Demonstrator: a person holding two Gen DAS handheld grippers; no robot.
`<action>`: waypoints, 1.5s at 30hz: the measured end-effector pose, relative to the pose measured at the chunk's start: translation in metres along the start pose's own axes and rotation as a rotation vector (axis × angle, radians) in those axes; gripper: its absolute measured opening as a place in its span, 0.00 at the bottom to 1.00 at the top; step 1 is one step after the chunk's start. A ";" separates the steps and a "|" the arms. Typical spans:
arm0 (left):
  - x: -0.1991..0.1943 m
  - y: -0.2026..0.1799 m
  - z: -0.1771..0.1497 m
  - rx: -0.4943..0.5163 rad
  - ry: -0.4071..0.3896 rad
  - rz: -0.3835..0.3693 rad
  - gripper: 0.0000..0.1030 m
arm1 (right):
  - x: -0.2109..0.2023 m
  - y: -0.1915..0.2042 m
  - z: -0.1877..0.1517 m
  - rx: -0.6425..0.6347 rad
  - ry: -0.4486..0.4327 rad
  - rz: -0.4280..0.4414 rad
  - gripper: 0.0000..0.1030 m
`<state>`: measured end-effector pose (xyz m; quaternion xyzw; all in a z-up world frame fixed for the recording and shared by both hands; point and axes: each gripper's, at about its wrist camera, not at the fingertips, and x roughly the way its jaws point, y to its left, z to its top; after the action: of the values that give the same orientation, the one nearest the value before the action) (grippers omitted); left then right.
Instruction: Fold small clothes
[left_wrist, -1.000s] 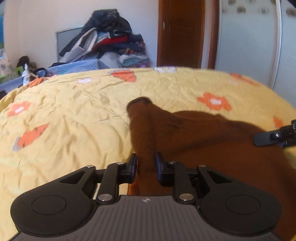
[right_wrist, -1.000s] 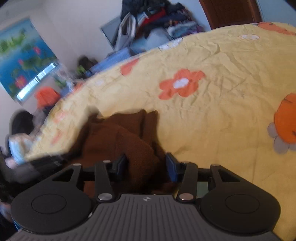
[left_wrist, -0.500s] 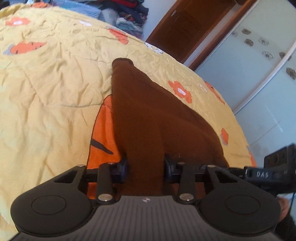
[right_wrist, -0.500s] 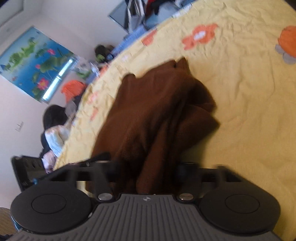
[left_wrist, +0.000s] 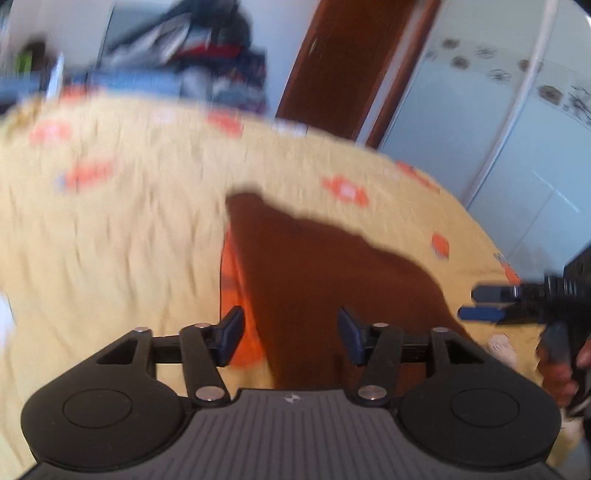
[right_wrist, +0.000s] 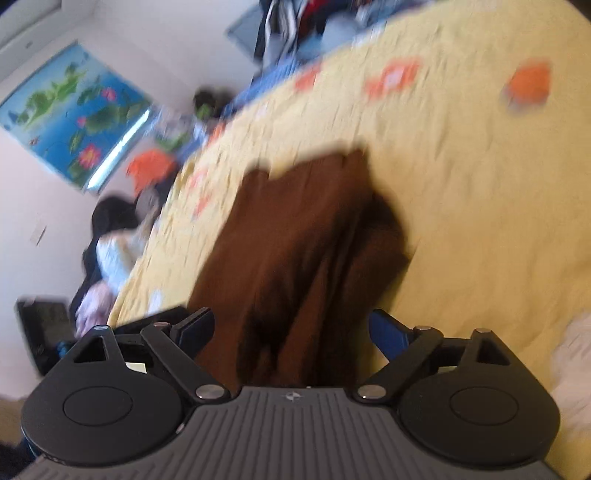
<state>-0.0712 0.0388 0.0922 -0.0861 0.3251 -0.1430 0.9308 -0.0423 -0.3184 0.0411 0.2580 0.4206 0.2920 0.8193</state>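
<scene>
Brown garment (left_wrist: 332, 266) lies lengthwise ahead on the bed (left_wrist: 110, 240), between opening, empty left gripper (left_wrist: 291, 338) and right gripper (right_wrist: 291, 334).

A yellow bedspread (left_wrist: 129, 229) with orange flower prints covers the bed. At its far edge sits a blurred heap of mixed clothes (left_wrist: 207, 48). A brown wooden door (left_wrist: 351, 62) stands to the right of the heap, with pale wardrobe panels (left_wrist: 491, 140) further right. On the left wall hangs a blue lotus poster (right_wrist: 70, 114).
</scene>
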 end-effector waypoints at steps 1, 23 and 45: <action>0.001 -0.009 0.006 0.057 -0.038 0.013 0.78 | -0.005 0.002 0.011 -0.012 -0.050 -0.013 0.89; 0.043 0.012 -0.025 -0.150 0.110 -0.005 0.80 | 0.039 0.001 0.032 -0.081 -0.095 -0.118 1.00; 0.053 -0.012 -0.026 0.112 0.063 0.035 0.57 | 0.072 0.018 -0.007 -0.296 -0.029 -0.316 0.90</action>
<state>-0.0503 0.0081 0.0441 -0.0236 0.3470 -0.1473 0.9259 -0.0188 -0.2547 0.0103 0.0699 0.3964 0.2149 0.8898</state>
